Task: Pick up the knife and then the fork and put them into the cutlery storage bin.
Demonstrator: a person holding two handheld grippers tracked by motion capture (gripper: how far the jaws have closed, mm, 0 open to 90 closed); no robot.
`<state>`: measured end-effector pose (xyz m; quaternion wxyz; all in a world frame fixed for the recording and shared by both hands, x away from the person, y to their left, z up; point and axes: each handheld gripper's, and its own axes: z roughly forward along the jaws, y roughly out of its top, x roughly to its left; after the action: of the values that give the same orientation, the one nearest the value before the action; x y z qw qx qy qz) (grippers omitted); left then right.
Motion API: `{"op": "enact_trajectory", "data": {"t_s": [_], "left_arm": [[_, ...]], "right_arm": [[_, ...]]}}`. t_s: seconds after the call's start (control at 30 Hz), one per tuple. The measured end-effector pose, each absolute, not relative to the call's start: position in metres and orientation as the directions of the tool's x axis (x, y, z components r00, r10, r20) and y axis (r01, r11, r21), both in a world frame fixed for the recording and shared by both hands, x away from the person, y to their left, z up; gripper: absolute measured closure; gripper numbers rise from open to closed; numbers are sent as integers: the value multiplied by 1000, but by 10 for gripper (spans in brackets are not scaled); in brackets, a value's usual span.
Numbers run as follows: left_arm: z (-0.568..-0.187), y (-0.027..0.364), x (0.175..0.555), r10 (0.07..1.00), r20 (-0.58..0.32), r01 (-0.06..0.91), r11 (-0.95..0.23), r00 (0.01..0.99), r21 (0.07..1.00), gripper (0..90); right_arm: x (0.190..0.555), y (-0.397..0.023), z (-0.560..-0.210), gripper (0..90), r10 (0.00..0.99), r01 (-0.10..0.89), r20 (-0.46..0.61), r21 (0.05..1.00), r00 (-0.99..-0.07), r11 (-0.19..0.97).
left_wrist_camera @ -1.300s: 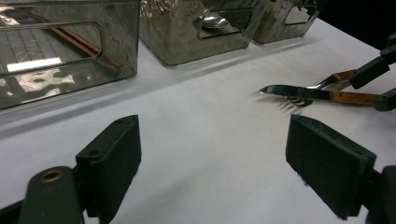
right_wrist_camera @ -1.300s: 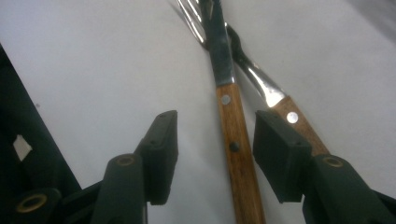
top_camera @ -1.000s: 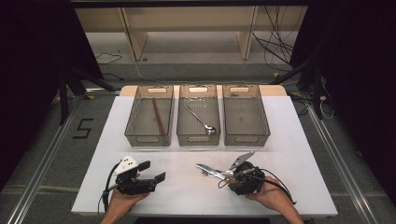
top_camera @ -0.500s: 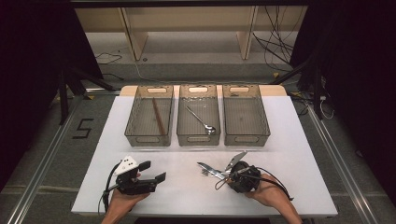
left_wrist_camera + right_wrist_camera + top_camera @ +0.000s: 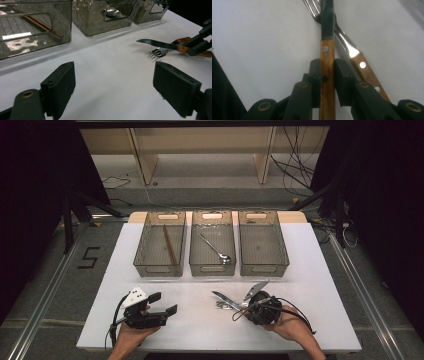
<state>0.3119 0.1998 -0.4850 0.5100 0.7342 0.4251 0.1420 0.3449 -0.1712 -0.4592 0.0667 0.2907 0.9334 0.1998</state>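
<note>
The right gripper (image 5: 327, 75) is clamping the wooden handle of a knife (image 5: 327, 70); its jaws have just been closing, and in the right gripper view the two black pads are pressing flat against both sides of the handle. That view is also showing what the high view is blurring: a fork (image 5: 352, 53) with a matching riveted wooden handle is lying just right of the jaws, its steel neck crossing under the knife blade ahead of them.

In the high view the right gripper (image 5: 250, 306) is sitting at the near edge of the white table (image 5: 310, 270), with the knife (image 5: 224, 299) pointing away from it to the left. The left gripper view is giving the side angle: the serrated knife (image 5: 156, 44) is standing clear of the table surface, and the fork tines (image 5: 157, 53) are resting on the table below it.

The left gripper (image 5: 112, 85) is holding its jaws wide apart with nothing between them. Beyond the left gripper (image 5: 161, 304), three clear bins (image 5: 264, 251) are standing in a row, the left one holding chopsticks (image 5: 169, 245), the middle one a spoon (image 5: 216, 248).
</note>
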Motion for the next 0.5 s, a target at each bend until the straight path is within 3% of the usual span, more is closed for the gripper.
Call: {"op": "enact_trajectory", "data": {"t_s": [0.5], "left_arm": [[-486,200,312,770,-236,484,-106,593,869,179]], "right_arm": [[349,-184,-428,769,593,514,17,520,-805,682]]}}
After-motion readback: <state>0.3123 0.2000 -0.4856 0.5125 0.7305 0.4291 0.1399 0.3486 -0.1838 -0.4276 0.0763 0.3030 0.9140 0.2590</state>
